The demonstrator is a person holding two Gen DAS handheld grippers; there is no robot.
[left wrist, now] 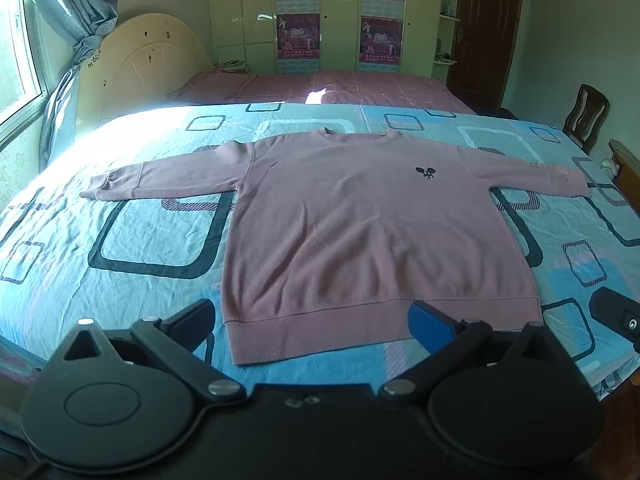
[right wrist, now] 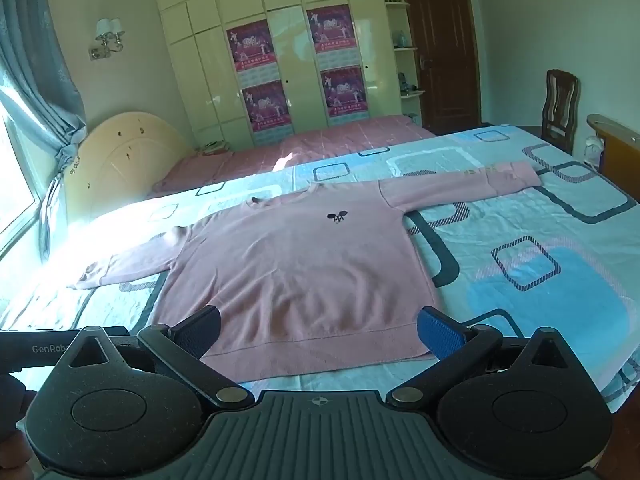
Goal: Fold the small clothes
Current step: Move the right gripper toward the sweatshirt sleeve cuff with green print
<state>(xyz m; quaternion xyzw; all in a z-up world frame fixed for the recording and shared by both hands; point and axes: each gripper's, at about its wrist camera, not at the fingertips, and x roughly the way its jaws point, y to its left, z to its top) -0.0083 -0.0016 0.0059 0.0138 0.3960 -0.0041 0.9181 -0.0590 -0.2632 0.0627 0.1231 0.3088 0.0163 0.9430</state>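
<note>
A pink long-sleeved sweater (left wrist: 352, 224) lies flat, front up, on the blue patterned bedsheet (left wrist: 120, 280), sleeves spread to both sides, hem nearest me. A small dark emblem (left wrist: 426, 173) is on its chest. My left gripper (left wrist: 316, 320) is open and empty, held just above the hem. The sweater also shows in the right wrist view (right wrist: 296, 280). My right gripper (right wrist: 320, 332) is open and empty over the hem. Part of the right gripper (left wrist: 616, 316) shows at the right edge of the left wrist view, and part of the left gripper (right wrist: 48, 350) at the left edge of the right wrist view.
A second bed with a pink cover (left wrist: 320, 88) lies beyond, with a cream headboard (left wrist: 140, 64) at left. Wardrobes with posters (right wrist: 296, 68) line the far wall. A wooden chair (right wrist: 560, 100) and a wooden bed frame (right wrist: 616, 148) stand at right. Curtains and a window (left wrist: 24, 52) are at left.
</note>
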